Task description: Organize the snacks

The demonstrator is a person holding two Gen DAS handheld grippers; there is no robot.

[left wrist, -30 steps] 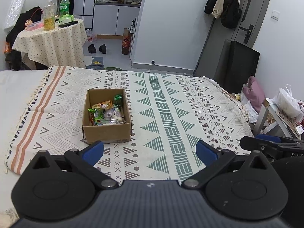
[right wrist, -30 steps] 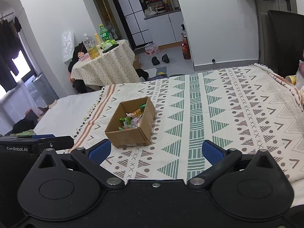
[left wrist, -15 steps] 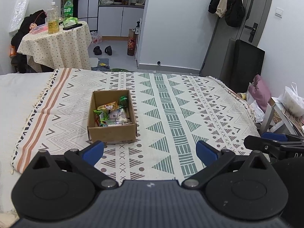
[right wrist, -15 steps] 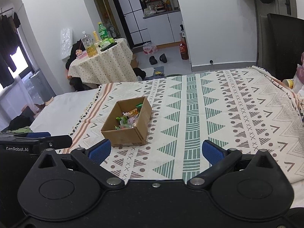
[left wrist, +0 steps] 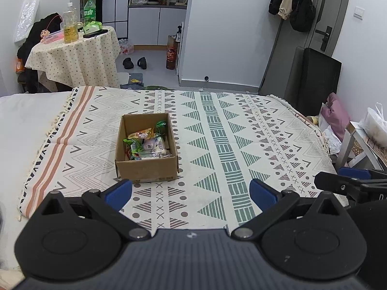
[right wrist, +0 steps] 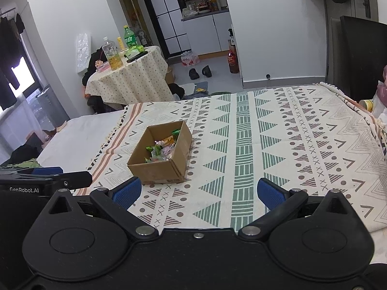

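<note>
While both spread wide and empty, each hand-held gripper point(left wrist: 190, 194) point(right wrist: 197, 192) faces the snack box point(left wrist: 147, 150).

Cardboard boxes: one cardboard box point(left wrist: 146, 166) point(right wrist: 159, 169) is seen on the patterned cloth.
Snacks: a heap of snack packets point(left wrist: 146, 142) point(right wrist: 163, 148) is seen inside the box; an exact number cannot be told, since the wrappers overlap.
Patterned cloths: one patterned cloth point(left wrist: 241, 133) point(right wrist: 278, 145) is counted.
Grippers: two are counted, the left gripper point(left wrist: 191, 193) and the right gripper point(right wrist: 197, 192), each with two blue fingertips spread wide and nothing held between them.
Round tables: one round table point(left wrist: 72, 58) point(right wrist: 130, 79) is counted.
Bottles on that table: two bottles point(left wrist: 70, 23) point(right wrist: 111, 53) are counted.
Shoes on the floor: two shoes point(left wrist: 128, 62) point(right wrist: 194, 73) are counted.
</note>
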